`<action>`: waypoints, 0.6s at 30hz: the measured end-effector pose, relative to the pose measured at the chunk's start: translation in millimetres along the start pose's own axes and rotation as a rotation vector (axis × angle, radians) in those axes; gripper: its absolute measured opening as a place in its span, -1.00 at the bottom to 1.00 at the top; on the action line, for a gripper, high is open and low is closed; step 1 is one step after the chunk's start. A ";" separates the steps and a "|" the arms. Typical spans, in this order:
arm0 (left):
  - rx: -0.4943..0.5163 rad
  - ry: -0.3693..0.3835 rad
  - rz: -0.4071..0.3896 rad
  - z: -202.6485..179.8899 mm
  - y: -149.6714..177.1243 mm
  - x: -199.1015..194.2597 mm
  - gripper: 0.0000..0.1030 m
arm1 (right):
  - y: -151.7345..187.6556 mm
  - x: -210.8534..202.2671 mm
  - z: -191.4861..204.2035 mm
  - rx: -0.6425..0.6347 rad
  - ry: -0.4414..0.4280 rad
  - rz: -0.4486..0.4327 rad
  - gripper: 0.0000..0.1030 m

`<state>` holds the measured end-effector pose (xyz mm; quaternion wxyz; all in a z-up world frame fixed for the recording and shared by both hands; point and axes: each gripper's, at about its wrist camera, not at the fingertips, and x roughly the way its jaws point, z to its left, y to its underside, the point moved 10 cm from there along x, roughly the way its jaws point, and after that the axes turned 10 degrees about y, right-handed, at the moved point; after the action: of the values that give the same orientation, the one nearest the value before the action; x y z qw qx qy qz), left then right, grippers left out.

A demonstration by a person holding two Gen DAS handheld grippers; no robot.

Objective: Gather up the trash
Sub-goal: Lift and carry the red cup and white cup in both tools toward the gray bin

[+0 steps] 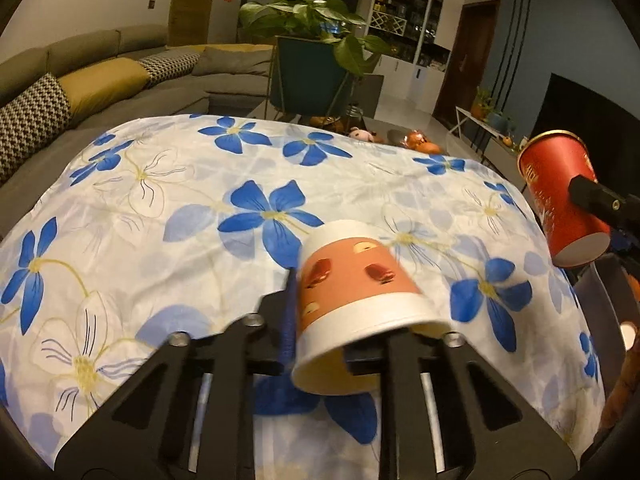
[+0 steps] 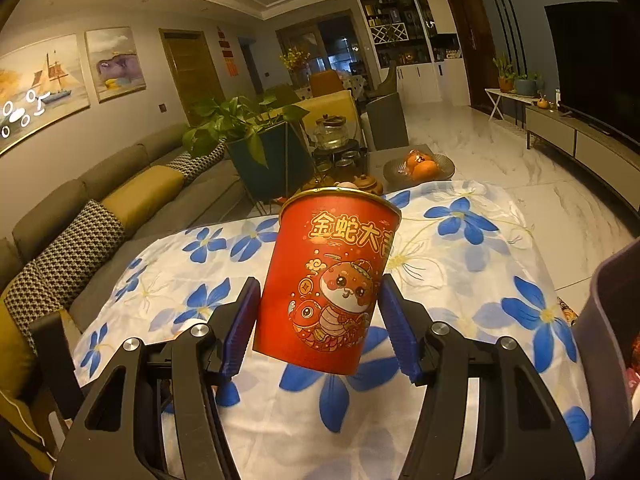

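Covering the table, the floral cloth (image 2: 460,280) lies beneath both cups. The right gripper (image 2: 320,320) clamps the red cup (image 2: 332,276), rim up, axis near vertical. The left gripper (image 1: 340,320) grips the white-orange cup (image 1: 356,300) inverted, mouth toward the camera.
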<state>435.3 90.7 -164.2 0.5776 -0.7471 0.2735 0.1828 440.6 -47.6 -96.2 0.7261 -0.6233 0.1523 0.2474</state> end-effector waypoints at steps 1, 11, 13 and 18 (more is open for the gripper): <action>0.009 0.001 0.000 -3.4 1.6 -1.9 -0.85 | 1.1 -2.8 -0.6 -0.001 0.000 -0.002 0.14; 0.068 0.052 -0.018 -48.5 4.3 -19.3 -0.97 | 3.0 -42.1 -32.2 0.025 0.015 -0.048 0.14; 0.083 0.064 -0.026 -62.7 2.5 -23.1 -0.97 | 1.0 -52.1 -44.0 0.040 0.025 -0.064 0.14; 0.130 0.110 -0.042 -109.6 -3.2 -30.8 -0.97 | -2.1 -76.6 -76.4 0.077 0.055 -0.100 0.14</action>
<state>408.4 -8.2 -114.5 0.6127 -0.7225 0.3004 0.1108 384.7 -135.7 -67.3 0.7565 -0.6083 0.1500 0.1876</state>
